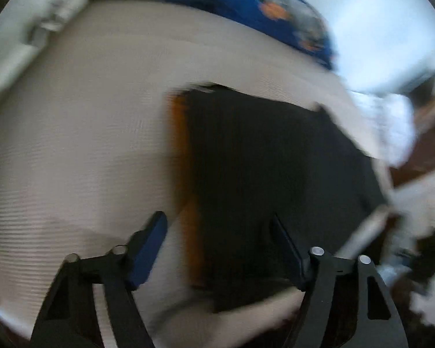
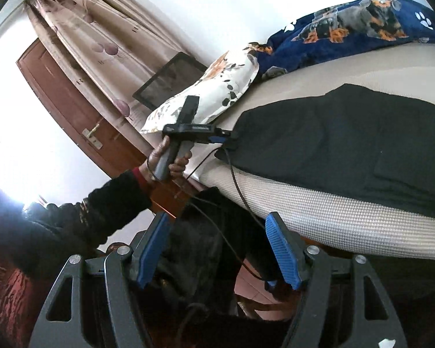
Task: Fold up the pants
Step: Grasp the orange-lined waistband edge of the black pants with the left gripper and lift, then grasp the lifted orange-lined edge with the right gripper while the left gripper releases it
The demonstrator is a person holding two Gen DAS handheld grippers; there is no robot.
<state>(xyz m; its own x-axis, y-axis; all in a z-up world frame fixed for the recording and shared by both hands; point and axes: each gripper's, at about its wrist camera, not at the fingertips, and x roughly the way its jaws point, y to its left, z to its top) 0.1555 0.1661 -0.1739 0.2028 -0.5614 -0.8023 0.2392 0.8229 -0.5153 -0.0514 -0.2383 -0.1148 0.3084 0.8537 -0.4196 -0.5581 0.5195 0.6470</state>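
Black pants (image 1: 269,174) lie flat on the beige bed (image 1: 87,145), with an orange-brown band along their left edge; the left wrist view is motion-blurred. My left gripper (image 1: 217,229) is open and empty just above the pants' near edge. In the right wrist view the pants (image 2: 348,145) lie on the bed near its edge (image 2: 333,220). My right gripper (image 2: 217,226) is open and empty, off the bed's side, apart from the pants. The left gripper (image 2: 230,139), held by a hand, shows there at the pants' left end.
A blue dog-print blanket (image 2: 348,26) and a floral pillow (image 2: 211,90) lie at the bed's far side. A curtain (image 2: 87,34), a brown door (image 2: 63,98) and a dark frame (image 2: 171,78) stand beyond. Cables (image 2: 235,185) hang past the bed's edge.
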